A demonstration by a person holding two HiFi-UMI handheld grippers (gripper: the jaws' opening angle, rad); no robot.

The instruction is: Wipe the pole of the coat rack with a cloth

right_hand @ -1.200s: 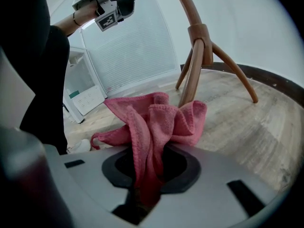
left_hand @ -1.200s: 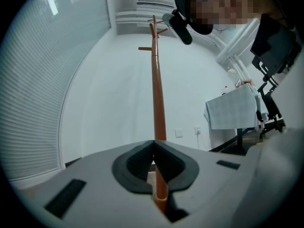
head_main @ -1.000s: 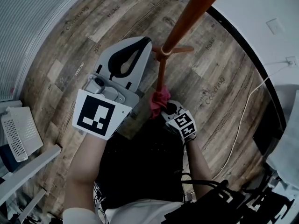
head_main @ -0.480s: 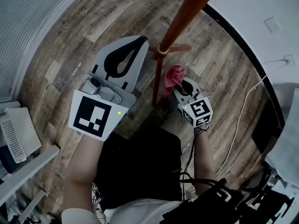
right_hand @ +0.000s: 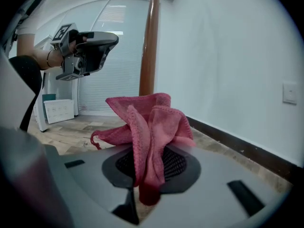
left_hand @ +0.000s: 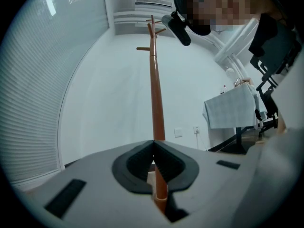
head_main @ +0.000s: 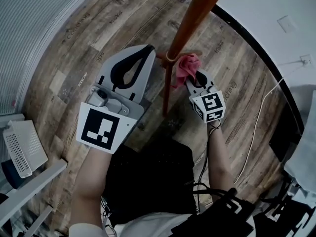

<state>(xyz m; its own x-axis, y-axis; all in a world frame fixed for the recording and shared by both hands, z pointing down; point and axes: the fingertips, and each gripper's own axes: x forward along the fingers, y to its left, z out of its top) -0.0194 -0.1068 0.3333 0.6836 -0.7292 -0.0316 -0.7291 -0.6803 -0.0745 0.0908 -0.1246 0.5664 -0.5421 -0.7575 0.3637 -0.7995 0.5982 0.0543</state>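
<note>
Beside the coat rack pole (head_main: 195,14), cloth in my grip.
My right gripper (head_main: 194,80) pinches the pink cloth (head_main: 185,67) just beside the pole, at its 4 o'clock; my left gripper (head_main: 149,49), jaws pressed together, sits at 9 o'clock.

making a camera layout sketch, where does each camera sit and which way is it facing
Head view: on the person's head, facing steeply down at the wooden floor; shows both arms, the left gripper and the right gripper pinching the pink cloth.
Left gripper view: on the left gripper, facing along its shut jaws up the coat rack pole; the person's shirt shows at right.
Right gripper view: on the right gripper, facing the cloth and pole; the left gripper and hand show.
Shared: all three show the pole.
</note>
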